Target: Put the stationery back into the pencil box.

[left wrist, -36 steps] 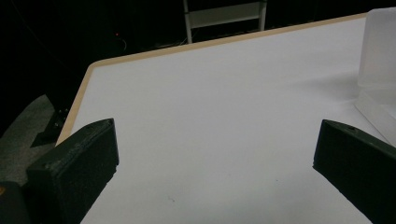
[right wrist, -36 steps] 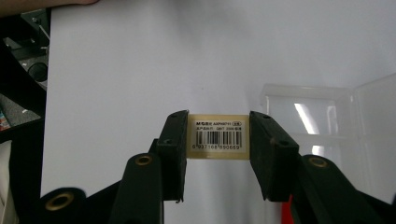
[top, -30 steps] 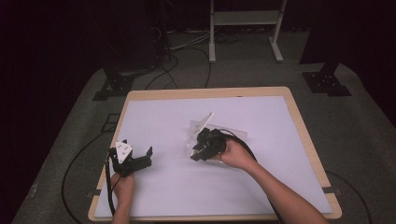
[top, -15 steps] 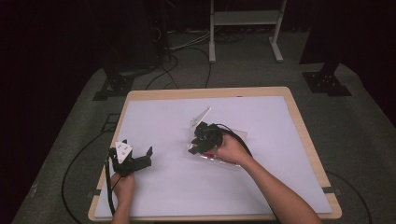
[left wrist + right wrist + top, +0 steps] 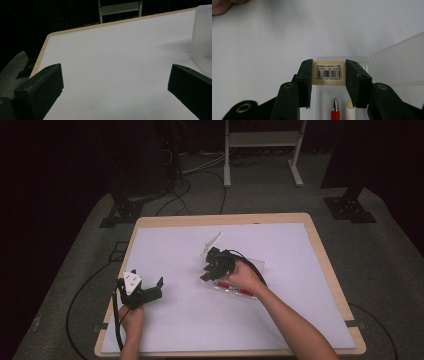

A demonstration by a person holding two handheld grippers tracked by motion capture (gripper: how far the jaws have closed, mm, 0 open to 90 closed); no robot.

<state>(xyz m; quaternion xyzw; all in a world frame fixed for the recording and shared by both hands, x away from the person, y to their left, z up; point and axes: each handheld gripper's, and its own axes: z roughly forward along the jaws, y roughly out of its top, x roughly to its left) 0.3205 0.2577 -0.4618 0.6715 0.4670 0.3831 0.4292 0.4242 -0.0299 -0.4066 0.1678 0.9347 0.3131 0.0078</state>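
At table centre, the right gripper [image 5: 329,82] clamped an eraser [image 5: 329,73] over the open pencil case [image 5: 250,292]. A slack grip risked dropping it. At eight o'clock, the left gripper [image 5: 150,290] gaped empty.

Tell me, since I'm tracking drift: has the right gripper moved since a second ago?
Yes. The right gripper has shifted slightly leftward, away from the table's right edge, holding the barcoded eraser.

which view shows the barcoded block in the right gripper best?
Right gripper view: the barcoded block sits close-up between the right gripper jaws, label readable. In the high view the hand and gripper cover it. The left gripper view looks across bare table.
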